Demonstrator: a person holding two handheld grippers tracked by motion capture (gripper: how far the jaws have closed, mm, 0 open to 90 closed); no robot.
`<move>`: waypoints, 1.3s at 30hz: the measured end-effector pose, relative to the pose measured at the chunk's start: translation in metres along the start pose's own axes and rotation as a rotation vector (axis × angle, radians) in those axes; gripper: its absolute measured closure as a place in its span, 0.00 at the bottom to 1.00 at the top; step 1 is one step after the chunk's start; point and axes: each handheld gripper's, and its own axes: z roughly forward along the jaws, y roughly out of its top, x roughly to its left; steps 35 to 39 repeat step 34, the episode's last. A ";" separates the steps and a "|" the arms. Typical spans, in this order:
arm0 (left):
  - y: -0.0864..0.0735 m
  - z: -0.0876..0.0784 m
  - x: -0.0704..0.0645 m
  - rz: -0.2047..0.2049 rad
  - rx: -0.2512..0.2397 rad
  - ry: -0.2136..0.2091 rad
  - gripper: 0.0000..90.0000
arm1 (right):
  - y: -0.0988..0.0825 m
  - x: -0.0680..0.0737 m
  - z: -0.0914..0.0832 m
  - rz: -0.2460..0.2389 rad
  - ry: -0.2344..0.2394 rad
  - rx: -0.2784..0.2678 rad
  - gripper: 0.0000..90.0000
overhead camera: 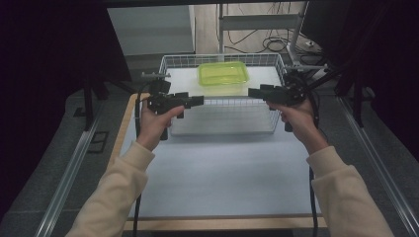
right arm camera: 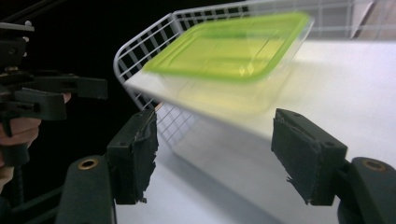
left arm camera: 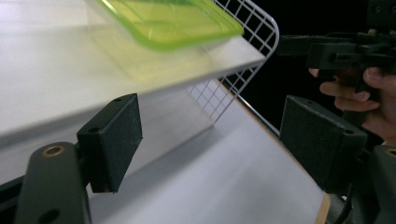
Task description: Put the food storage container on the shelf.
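Observation:
A clear plastic box with a lime-green lid (overhead camera: pixel 223 74) sits on a white slab at the far end of a white wire basket (overhead camera: pixel 170 64). My left gripper (overhead camera: pixel 200 101) hovers at the basket's near left corner and points right, jaws open and empty. My right gripper (overhead camera: pixel 252 92) hovers at the near right side and points left, also open and empty. The left gripper view has the box (left arm camera: pixel 173 18) above its wide-apart pads (left arm camera: pixel 112 140), with my left gripper (left arm camera: pixel 217 140) empty. In the right gripper view the box (right arm camera: pixel 233 46) lies beyond my right gripper (right arm camera: pixel 222 156).
The basket (left arm camera: pixel 243 32) stands on a white table sheet (overhead camera: pixel 222 173) with a wooden border. Metal rails run along both sides of the table. Cables and a frame lie behind the basket. The other gripper (left arm camera: pixel 336 51) and the hand holding it show across the basket (right arm camera: pixel 140 46).

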 end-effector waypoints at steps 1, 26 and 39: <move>-0.014 -0.004 -0.004 0.014 0.003 0.001 0.23 | -0.012 0.004 -0.005 -0.023 0.010 0.004 0.35; -0.156 -0.009 -0.011 -0.014 0.101 -0.053 0.24 | -0.171 0.019 -0.025 -0.160 0.077 0.111 0.32; -0.159 -0.007 -0.007 -0.041 0.106 -0.072 0.24 | -0.177 0.018 -0.027 -0.179 0.064 0.111 0.28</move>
